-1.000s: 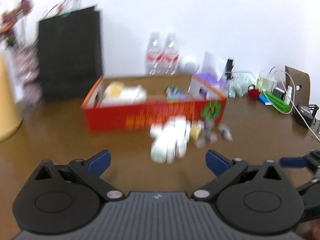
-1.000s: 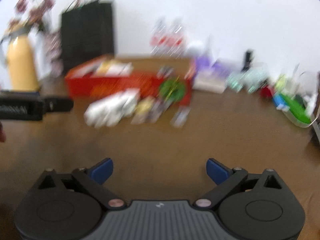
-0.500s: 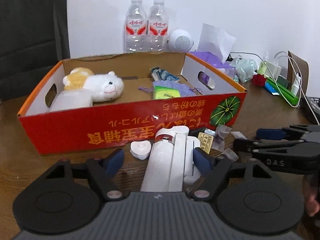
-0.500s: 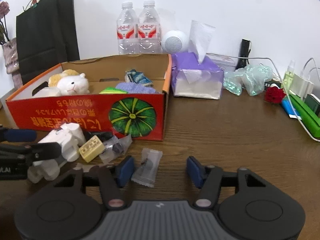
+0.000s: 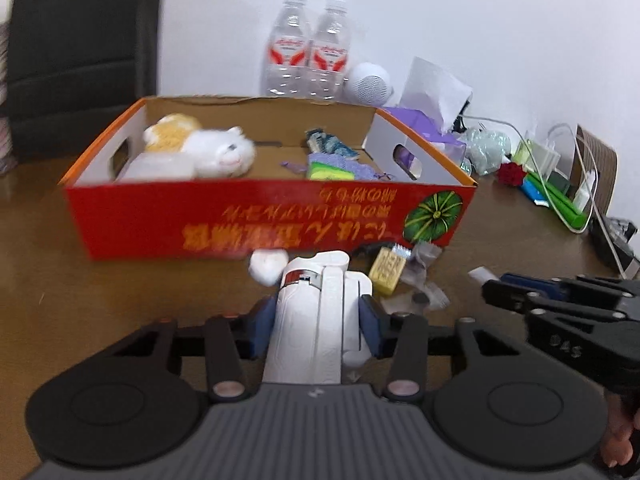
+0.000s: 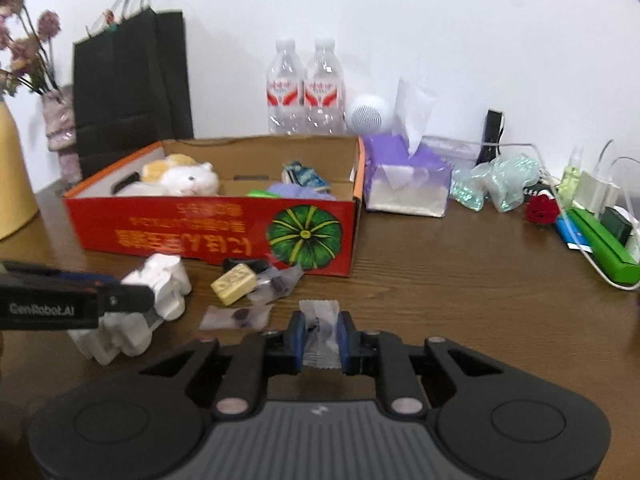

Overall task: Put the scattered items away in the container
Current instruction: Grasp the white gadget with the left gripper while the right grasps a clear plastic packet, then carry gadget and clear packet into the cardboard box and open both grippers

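The left gripper (image 5: 318,318) sits low over the brown bench (image 5: 120,300), level and pointing straight at the red cardboard box (image 5: 240,220), and its blue-padded fingers (image 5: 262,320) are clamped on either side of the white toy (image 5: 316,320), which lies lengthwise between them just in front of the box's near wall. Over on the right, the right gripper (image 6: 319,338) is also down close to the bench, aimed forward toward the box corner with the green pumpkin print, and its fingers (image 6: 298,336) are pressed in on a small clear wrapped packet (image 6: 320,328) that stands pinched between the pads. From the right wrist view the left gripper comes in from the left edge, roughly horizontal, its tip against the white toy. Loose on the bench between the two grippers and the box lie a yellow block (image 6: 234,283), another clear packet (image 6: 236,317) and a crumpled clear wrapper (image 6: 276,282), all near each other just in front of the box. Inside the box a white and orange plush cat (image 5: 208,148) rests at the left end, with a green and purple bundle (image 5: 332,168) toward the right. Behind the box stand two water bottles (image 6: 304,88) side by side against the wall, a purple tissue box (image 6: 406,184) just beside the box's right end.
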`<move>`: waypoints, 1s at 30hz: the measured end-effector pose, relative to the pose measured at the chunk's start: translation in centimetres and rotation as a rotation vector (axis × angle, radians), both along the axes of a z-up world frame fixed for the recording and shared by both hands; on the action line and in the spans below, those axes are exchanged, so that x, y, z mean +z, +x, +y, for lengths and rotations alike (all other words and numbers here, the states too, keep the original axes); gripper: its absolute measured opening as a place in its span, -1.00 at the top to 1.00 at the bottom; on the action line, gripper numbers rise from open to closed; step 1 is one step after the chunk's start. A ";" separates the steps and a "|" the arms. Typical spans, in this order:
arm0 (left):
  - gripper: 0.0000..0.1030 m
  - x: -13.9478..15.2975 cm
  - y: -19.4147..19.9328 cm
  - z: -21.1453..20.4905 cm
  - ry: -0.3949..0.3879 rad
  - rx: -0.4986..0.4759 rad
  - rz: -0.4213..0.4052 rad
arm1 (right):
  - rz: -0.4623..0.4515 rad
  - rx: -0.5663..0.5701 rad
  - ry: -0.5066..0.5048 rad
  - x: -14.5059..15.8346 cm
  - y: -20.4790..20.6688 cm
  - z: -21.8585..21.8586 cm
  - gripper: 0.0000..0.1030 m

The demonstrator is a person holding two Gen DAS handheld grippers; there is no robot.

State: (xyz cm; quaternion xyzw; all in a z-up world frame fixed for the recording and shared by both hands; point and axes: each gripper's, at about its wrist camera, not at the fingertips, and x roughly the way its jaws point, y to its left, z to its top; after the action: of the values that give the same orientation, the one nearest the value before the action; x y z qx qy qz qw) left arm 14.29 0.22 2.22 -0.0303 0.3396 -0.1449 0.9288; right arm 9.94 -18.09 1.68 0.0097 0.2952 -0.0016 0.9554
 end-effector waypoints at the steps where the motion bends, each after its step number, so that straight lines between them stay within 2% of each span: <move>1: 0.11 0.0 -1.1 0.4 0.000 0.020 -0.001 | -0.011 0.007 0.014 0.3 -1.2 0.1 0.70; 2: 0.11 0.1 -2.4 0.7 0.002 0.042 -0.001 | -0.019 0.015 0.024 0.6 -2.3 0.3 0.70; 4: 0.37 0.6 -5.5 1.5 -0.008 0.065 -0.036 | -0.033 0.036 0.037 0.8 -4.6 0.8 0.70; 5: 0.71 0.9 -7.1 1.9 -0.023 0.067 -0.056 | -0.039 0.053 0.042 0.9 -5.9 1.2 0.70; 6: 0.98 1.3 -8.3 2.1 -0.036 0.071 -0.058 | -0.043 0.071 0.044 0.8 -7.0 1.6 0.70; 8: 0.94 1.4 -9.8 1.8 0.007 0.081 -0.068 | -0.032 0.093 0.058 0.5 -8.6 2.2 0.70; 10: 0.58 1.0 -10.2 1.1 0.081 0.106 -0.091 | -0.016 0.111 0.064 0.1 -9.4 2.6 0.70; 11: -0.28 0.9 -10.3 1.0 0.101 0.122 -0.105 | -0.013 0.111 0.067 0.0 -9.7 2.7 0.70; 12: -0.99 0.9 -10.2 0.7 0.127 0.132 -0.107 | -0.010 0.112 0.068 -0.1 -9.9 2.7 0.70; 14: -0.98 1.0 -10.2 0.3 0.185 0.127 -0.141 | -0.007 0.112 0.074 -0.1 -10.1 2.6 0.70; 16: -0.99 1.1 -9.6 0.6 0.209 0.129 -0.137 | -0.012 0.113 0.076 0.0 -10.4 2.6 0.70; 20: -0.95 -0.2 -7.6 2.1 0.183 0.075 0.010 | -0.014 0.117 0.085 -0.1 -10.8 2.5 0.70; 21: -0.65 -0.6 -7.5 2.5 0.161 0.054 0.037 | -0.014 0.118 0.087 -0.2 -11.0 2.4 0.70; 22: -0.55 -1.0 -7.7 2.8 0.150 0.051 0.035 | -0.012 0.119 0.089 -0.2 -11.1 2.4 0.70; 23: -0.11 -1.0 -7.9 3.0 0.153 0.051 0.016 | -0.008 0.117 0.090 -0.3 -11.1 2.4 0.70; 26: -0.06 -0.8 -8.4 3.4 0.123 0.088 0.014 | 0.002 0.114 0.087 -0.5 -11.1 2.5 0.70; 30: -0.05 1.0 -11.1 3.4 0.089 0.128 -0.086 | -0.034 0.118 0.088 0.6 -11.6 2.6 0.70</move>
State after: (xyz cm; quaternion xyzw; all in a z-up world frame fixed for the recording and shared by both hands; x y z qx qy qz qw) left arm 3.20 3.64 3.23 -0.0042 0.3030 -0.0713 0.9503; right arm -1.66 -15.52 2.25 0.0340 0.2788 0.0679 0.9573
